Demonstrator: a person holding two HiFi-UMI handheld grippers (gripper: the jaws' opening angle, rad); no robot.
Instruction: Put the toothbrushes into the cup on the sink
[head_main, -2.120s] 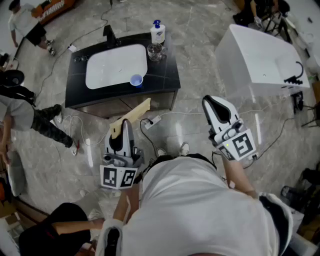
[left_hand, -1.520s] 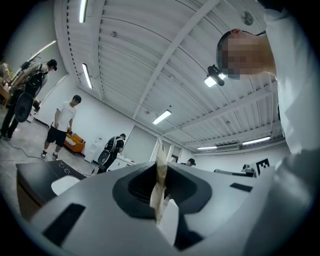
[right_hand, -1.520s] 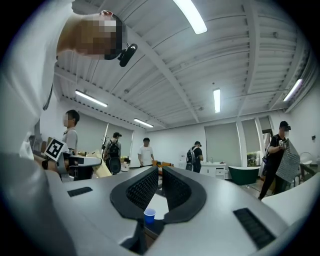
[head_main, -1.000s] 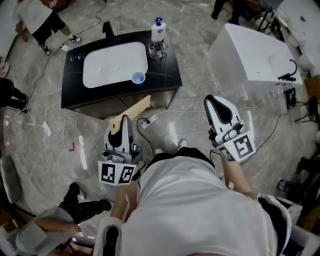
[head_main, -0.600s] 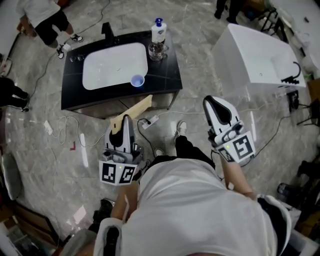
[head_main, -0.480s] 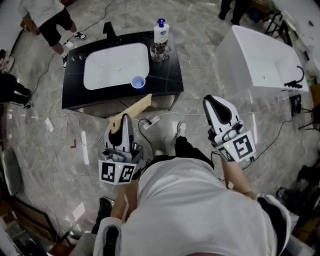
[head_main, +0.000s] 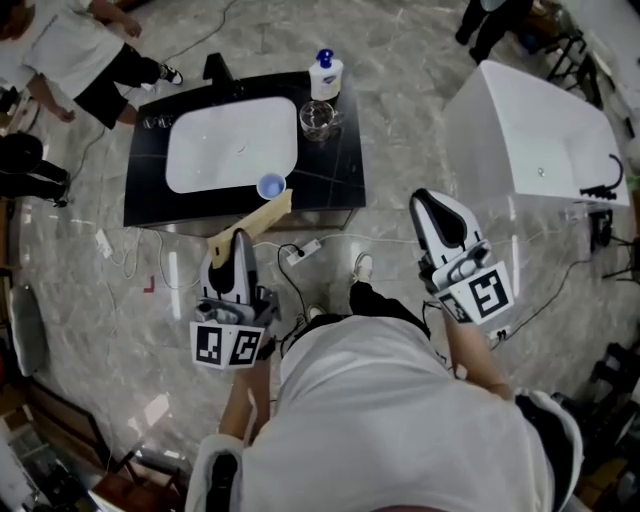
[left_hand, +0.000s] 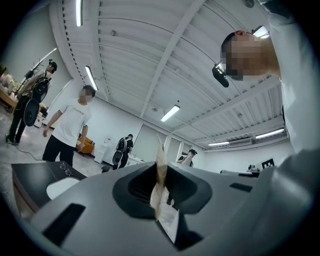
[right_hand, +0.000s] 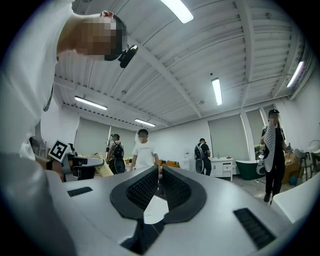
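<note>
A black sink counter (head_main: 345, 170) with a white basin stands ahead of me on the floor. On it are a small blue cup (head_main: 270, 186), a clear glass cup (head_main: 317, 118) and a white soap bottle (head_main: 326, 73). My left gripper (head_main: 240, 242) is shut on a flat tan pack (head_main: 252, 222), whose far end reaches the counter's front edge below the blue cup. In the left gripper view, the pack (left_hand: 161, 165) stands edge-on between the jaws of that gripper (left_hand: 160, 172). My right gripper (head_main: 432, 203) (right_hand: 159, 174) is held off to the right, shut and empty. No loose toothbrush shows.
A white bathtub (head_main: 530, 140) stands at the right. Cables and a power strip (head_main: 302, 249) lie on the marble floor in front of the counter. People (head_main: 80, 55) stand at the upper left. A black tap (head_main: 216, 68) sits behind the basin.
The counter has come nearer and shifted in view. My left gripper with the tan pack has moved up to the counter's front edge. The bystanders at the left have walked about.
</note>
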